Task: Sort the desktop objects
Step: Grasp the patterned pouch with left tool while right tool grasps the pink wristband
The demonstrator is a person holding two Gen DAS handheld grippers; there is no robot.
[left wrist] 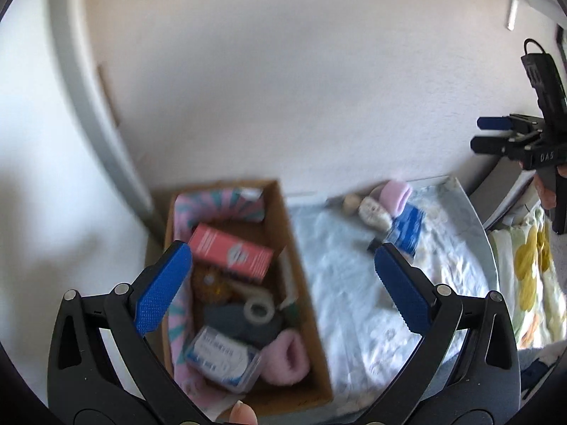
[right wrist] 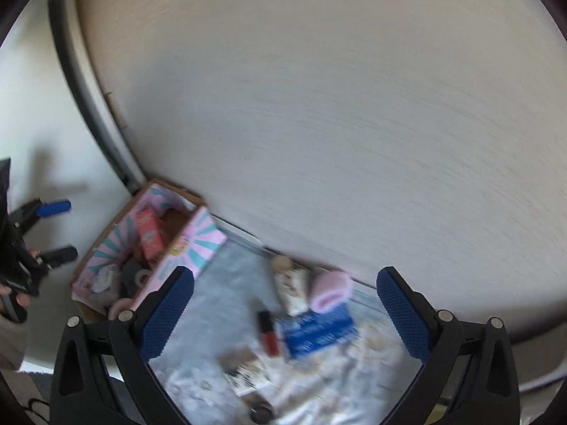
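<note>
Fingers of my left gripper (left wrist: 280,283) spread wide, empty, over the cardboard box (left wrist: 301,248) holding a red carton (left wrist: 230,253) and tape roll (left wrist: 258,309). Right gripper (right wrist: 285,313) also gaping, empty, above a blue packet (right wrist: 317,331) and red tube (right wrist: 268,333) on the desk (right wrist: 226,283).

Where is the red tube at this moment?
In the right wrist view the red tube lies on the pale cloth, between the fingers, just left of the blue packet and right of the cardboard box.
</note>
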